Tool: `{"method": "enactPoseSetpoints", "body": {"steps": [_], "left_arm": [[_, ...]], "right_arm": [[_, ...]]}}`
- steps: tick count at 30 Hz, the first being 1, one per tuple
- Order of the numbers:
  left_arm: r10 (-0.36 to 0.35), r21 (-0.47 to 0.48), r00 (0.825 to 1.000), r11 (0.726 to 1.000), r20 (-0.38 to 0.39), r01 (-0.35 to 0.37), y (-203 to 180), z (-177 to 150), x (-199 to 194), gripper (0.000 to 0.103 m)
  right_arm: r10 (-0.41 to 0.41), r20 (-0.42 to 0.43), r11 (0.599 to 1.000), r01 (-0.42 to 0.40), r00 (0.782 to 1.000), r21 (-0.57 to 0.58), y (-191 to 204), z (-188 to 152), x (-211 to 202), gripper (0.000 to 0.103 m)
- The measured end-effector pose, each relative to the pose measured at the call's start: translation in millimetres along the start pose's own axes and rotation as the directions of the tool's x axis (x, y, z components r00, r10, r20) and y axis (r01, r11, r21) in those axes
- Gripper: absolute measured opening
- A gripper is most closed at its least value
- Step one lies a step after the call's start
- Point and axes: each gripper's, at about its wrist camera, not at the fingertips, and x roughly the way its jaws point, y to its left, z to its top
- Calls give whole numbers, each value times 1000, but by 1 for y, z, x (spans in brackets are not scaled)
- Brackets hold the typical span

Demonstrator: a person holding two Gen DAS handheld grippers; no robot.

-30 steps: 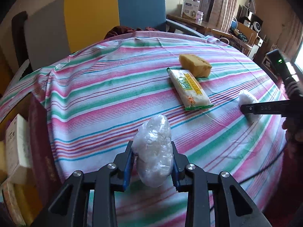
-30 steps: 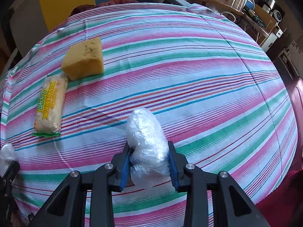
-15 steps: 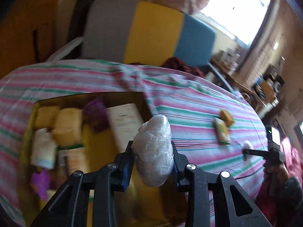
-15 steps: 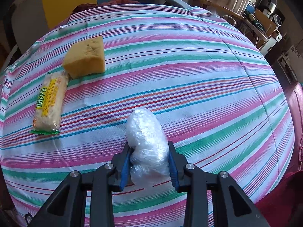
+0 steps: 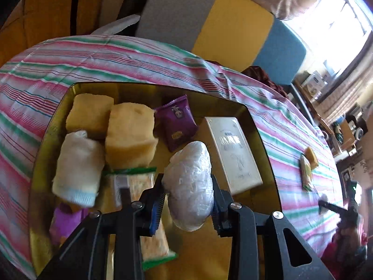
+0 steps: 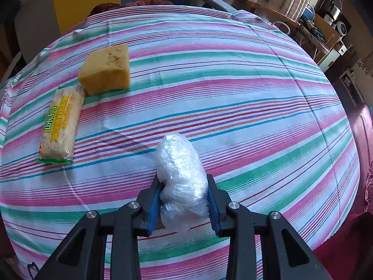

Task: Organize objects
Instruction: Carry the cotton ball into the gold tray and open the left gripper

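The left gripper holds its jaws clenched on a plastic-wrapped bundle, long axis pointing forward, directly above the yellow tray, over the bare strip between the purple packet and the white box. The right gripper grips a similar wrapped bundle over the striped tabletop, well apart from the tray, so the left looks likeliest to drop first.

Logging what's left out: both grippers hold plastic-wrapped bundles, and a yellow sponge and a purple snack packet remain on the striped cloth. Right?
Not quite. Beside the yellow sponge on the striped cloth lies a yellow-labelled noodle packet, not a purple one, per the right wrist view. Both bundles are gripped.
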Motion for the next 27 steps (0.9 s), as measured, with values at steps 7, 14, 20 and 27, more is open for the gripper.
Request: {"method": "enactPoseSetpoints", "body": {"steps": [7, 14, 20, 27], "left_arm": [[30, -38, 999, 999, -28, -32, 2, 12, 20, 51], [123, 67, 990, 990, 65, -127, -3, -3, -10, 53], [184, 146, 961, 966, 207, -216, -9, -32, -57, 72], [220, 178, 944, 947, 248, -267, -10, -55, -80, 85]], "right_arm": [[-1, 0, 1000, 1, 1000, -1, 14, 10, 6, 36], [-16, 5, 1000, 16, 1000, -18, 10, 7, 2, 35], [-28, 10, 999, 28, 1000, -32, 16, 2, -2, 35], [-58, 20, 997, 59, 998, -50, 21, 21, 1, 35]]}}
